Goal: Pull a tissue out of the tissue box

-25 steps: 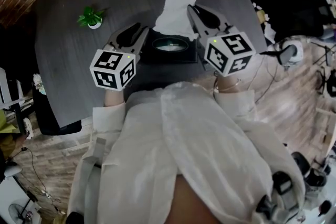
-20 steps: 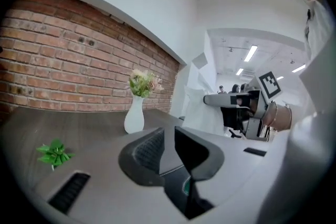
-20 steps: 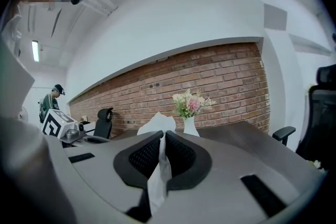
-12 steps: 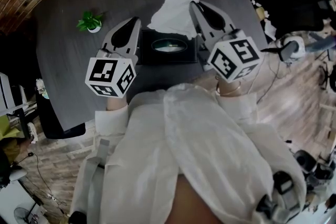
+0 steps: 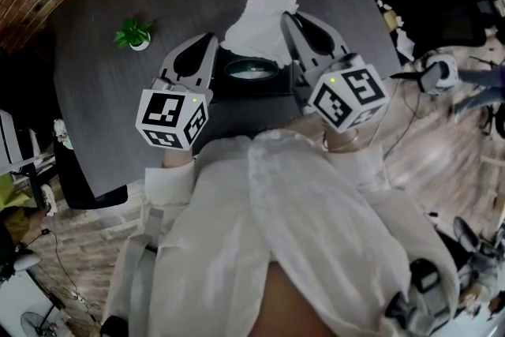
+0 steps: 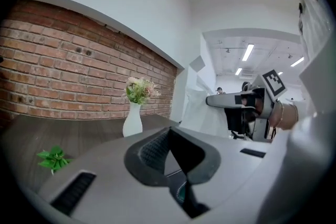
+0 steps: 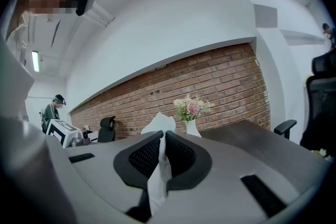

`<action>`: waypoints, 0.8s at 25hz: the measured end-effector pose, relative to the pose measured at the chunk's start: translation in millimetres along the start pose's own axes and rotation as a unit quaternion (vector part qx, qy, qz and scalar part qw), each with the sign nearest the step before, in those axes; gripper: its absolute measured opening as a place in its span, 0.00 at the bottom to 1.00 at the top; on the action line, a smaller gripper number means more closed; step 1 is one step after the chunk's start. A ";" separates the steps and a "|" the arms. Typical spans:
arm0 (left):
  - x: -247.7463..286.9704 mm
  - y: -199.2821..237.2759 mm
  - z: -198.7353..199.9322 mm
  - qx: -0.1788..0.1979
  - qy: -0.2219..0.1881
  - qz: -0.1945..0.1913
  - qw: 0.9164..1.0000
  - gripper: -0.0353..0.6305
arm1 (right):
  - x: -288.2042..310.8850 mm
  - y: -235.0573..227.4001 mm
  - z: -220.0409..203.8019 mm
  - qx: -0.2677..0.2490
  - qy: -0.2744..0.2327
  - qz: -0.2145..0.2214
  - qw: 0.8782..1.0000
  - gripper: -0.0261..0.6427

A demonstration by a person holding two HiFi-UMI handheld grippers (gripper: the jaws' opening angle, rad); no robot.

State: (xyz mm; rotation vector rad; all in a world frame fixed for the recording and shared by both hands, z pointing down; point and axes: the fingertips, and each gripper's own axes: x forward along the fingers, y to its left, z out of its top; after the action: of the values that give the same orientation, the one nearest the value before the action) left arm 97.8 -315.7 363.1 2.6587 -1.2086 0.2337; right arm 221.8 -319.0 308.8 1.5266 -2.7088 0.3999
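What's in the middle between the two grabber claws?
The black tissue box sits on the table between the left gripper and the right gripper, seen in the head view. The right gripper pinches a white tissue above it.

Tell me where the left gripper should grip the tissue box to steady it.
Probably the left end wall of the tissue box, reached from the left and above, after opening the shut, empty left gripper. The box is low and flat-sided, and that end lies nearest this gripper, clear of the top slot and the tissue clamped in the right gripper.
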 end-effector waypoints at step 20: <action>-3.2 -1.2 -18.1 -0.022 0.029 0.001 0.999 0.06 | 3.5 0.0 -24.0 -0.002 0.034 0.000 0.999 0.06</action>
State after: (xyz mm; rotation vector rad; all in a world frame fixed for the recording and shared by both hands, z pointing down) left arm 95.6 -308.0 379.7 2.5944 -1.1843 0.2789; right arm 217.1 -316.5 332.5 1.4827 -2.6581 0.4364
